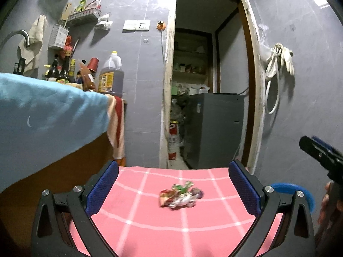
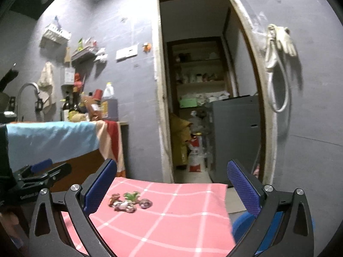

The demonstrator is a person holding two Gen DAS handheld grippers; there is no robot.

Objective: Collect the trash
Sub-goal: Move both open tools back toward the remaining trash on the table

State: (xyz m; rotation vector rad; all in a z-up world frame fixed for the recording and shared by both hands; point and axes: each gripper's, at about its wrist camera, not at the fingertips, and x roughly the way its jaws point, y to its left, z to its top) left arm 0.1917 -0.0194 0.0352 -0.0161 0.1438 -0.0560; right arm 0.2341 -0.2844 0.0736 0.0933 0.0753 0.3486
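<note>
A small pile of crumpled snack wrappers (image 1: 180,196), red, green and silvery, lies on a pink checked cloth (image 1: 150,224). My left gripper (image 1: 173,169) is open just short of the pile, its blue pads wide apart with nothing between them. In the right wrist view the wrappers (image 2: 128,201) lie left of centre on the cloth (image 2: 171,224), close to the left finger. My right gripper (image 2: 171,165) is open at its widest and empty. Each gripper shows in the other's view: the right gripper (image 1: 317,150) at the right edge, the left gripper (image 2: 45,169) at the lower left.
A counter under a light blue cloth (image 1: 49,115) stands to the left, with bottles and an oil jug (image 1: 111,75) on it. Straight ahead is an open doorway with a grey appliance (image 1: 214,126) inside. A blue round object (image 1: 298,190) sits right of the pink cloth. Gloves (image 1: 278,57) hang on the wall.
</note>
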